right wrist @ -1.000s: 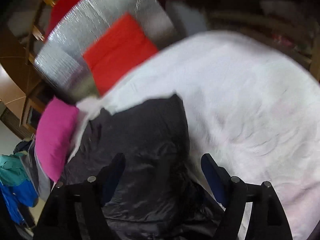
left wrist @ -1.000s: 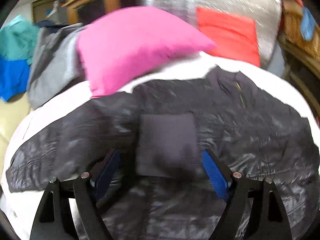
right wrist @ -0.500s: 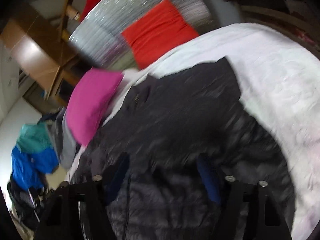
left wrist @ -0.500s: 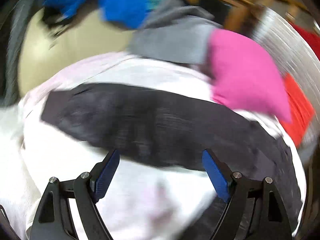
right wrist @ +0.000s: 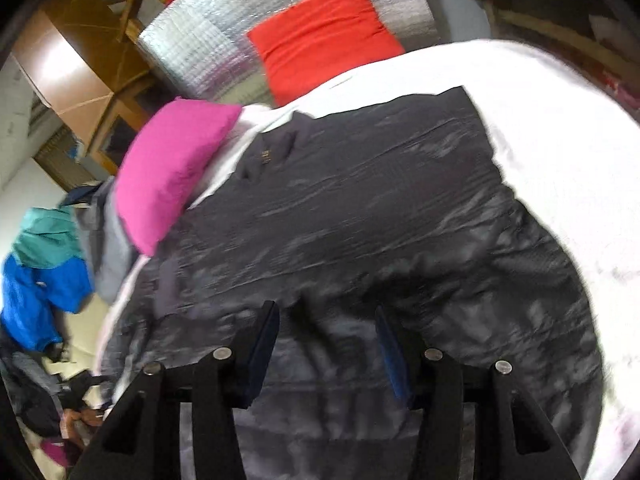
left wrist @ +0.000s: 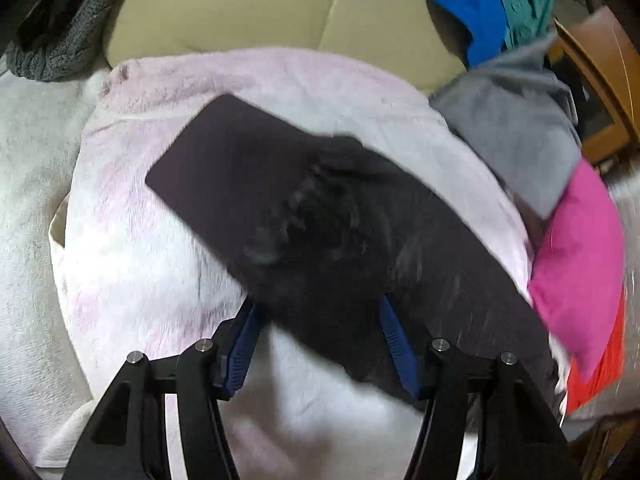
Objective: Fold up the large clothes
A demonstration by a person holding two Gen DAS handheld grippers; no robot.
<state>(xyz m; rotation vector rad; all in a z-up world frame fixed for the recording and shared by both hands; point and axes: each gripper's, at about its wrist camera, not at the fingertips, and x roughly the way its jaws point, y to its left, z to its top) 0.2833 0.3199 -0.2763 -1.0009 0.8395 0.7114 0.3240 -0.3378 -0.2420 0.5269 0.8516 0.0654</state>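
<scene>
On the pale pink fluffy blanket (left wrist: 132,280), the shiny black puffy jacket's (right wrist: 380,220) sleeve (left wrist: 328,220) is being pinched by the closing left gripper (left wrist: 318,344); the right gripper (right wrist: 326,344) is closing too, over the jacket. Next, folding inward is called for.

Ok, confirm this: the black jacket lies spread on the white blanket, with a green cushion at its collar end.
Not green: in the right wrist view the cushion by the collar of the black jacket is pink. The jacket does lie spread on the white blanket.

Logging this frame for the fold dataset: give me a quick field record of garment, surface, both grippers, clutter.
garment: black jacket, spread out
sleeve: lying outstretched on blanket
surface: white blanket
left gripper: closing, sleeve between jaws
right gripper: closing, jacket fabric between jaws
clutter: pink pillow, red cushion, grey garment, blue garment
</scene>
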